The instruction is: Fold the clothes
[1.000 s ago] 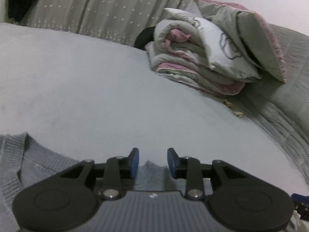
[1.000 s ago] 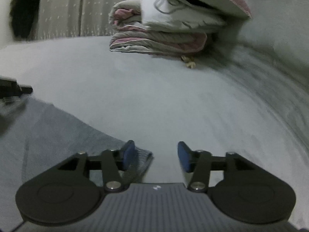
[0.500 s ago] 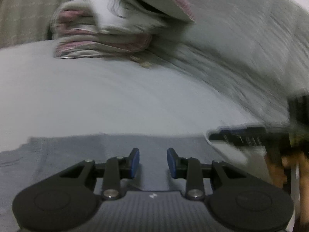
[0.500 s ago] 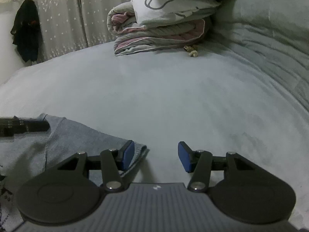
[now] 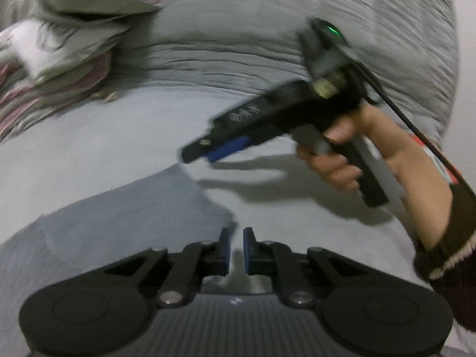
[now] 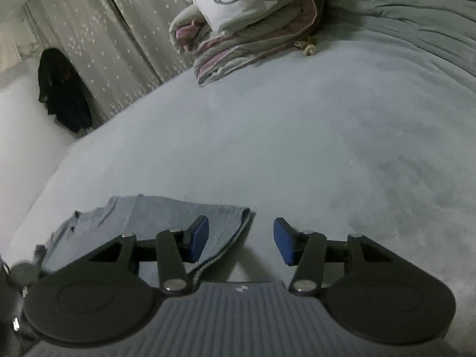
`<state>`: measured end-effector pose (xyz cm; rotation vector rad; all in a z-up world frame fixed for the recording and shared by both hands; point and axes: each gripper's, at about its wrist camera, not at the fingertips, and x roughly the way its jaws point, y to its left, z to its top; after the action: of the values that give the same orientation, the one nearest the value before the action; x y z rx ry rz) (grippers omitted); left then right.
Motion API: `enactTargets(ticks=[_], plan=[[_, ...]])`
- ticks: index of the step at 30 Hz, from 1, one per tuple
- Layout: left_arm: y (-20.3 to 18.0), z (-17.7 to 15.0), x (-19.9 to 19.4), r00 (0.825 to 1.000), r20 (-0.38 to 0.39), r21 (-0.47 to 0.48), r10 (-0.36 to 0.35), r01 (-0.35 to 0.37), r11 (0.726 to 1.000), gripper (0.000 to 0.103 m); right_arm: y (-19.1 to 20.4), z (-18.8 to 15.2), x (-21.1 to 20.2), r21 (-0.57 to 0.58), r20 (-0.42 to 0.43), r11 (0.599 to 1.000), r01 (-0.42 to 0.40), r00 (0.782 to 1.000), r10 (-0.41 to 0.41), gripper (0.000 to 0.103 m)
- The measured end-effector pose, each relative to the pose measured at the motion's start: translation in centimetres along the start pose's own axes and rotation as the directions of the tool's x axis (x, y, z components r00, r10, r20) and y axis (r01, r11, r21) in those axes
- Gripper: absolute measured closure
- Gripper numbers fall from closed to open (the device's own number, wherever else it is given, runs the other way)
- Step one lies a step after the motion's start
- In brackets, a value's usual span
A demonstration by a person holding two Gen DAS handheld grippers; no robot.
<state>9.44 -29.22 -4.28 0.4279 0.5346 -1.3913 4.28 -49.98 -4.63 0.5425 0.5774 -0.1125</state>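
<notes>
A grey-blue knit garment (image 5: 119, 223) lies flat on the pale bed (image 5: 104, 148). Its corner ends just beyond my left gripper (image 5: 236, 245), whose jaws are closing to a narrow gap. Only pale bed shows between the pads. My right gripper (image 5: 205, 153) hangs above the bed further back, held by a hand (image 5: 342, 154) in a dark sleeve. In the right wrist view the right gripper (image 6: 241, 238) stands open, with the garment (image 6: 166, 217) and its ribbed hem lying under the left finger (image 6: 199, 235). Nothing sits between its pads.
A folded quilt stack (image 6: 247, 38) with a pillow on top sits at the far end of the bed, a small beige object (image 6: 308, 46) beside it. A rumpled grey blanket (image 5: 267, 29) rises behind. Starred curtains (image 6: 119, 44) and a dark hanging garment (image 6: 64, 92) stand left.
The left wrist view has swung right along the garment's edge, bringing the right gripper and hand into sight. The left jaws have narrowed. The right gripper has rolled and shifted slightly, still open.
</notes>
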Motion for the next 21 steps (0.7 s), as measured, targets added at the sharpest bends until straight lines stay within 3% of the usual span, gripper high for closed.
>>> enactTargets(ticks=[4,8,13,15,16,18,21], plan=[[-0.3,0.1,0.9,0.999,-0.012,0.022,0.050,-0.049,0.999,0.091,0.1,0.1,-0.1,0.010,-0.010,0.998,-0.058,0.998,0.058,0.050],[0.1,-0.1,2.6,0.996,-0.050,0.037,0.080,-0.078,0.996,0.080,0.2,-0.1,0.7,0.004,-0.049,0.999,-0.041,0.998,0.041,0.050],[0.7,-0.5,4.1,0.995,-0.056,0.021,0.080,-0.079,0.997,0.077,0.1,-0.4,0.8,0.010,-0.055,0.999,-0.053,0.997,0.054,0.050],[1.0,-0.3,4.5,0.995,-0.052,-0.005,0.083,-0.083,0.997,0.084,0.1,-0.4,1.1,0.012,-0.060,0.998,-0.055,0.997,0.056,0.050],[1.2,-0.2,4.6,0.994,-0.052,-0.022,0.094,-0.096,0.995,0.098,0.1,-0.5,1.3,0.012,-0.061,0.998,-0.053,0.997,0.054,0.050],[1.3,0.0,4.6,0.994,-0.044,-0.038,0.104,-0.105,0.994,0.098,0.2,-0.5,1.7,0.011,-0.058,0.999,-0.044,0.997,0.045,0.051],[1.4,0.0,3.9,1.000,-0.005,-0.089,0.011,-0.012,0.996,0.099,0.4,-0.6,2.2,0.000,-0.045,1.000,-0.016,0.999,0.016,0.068]])
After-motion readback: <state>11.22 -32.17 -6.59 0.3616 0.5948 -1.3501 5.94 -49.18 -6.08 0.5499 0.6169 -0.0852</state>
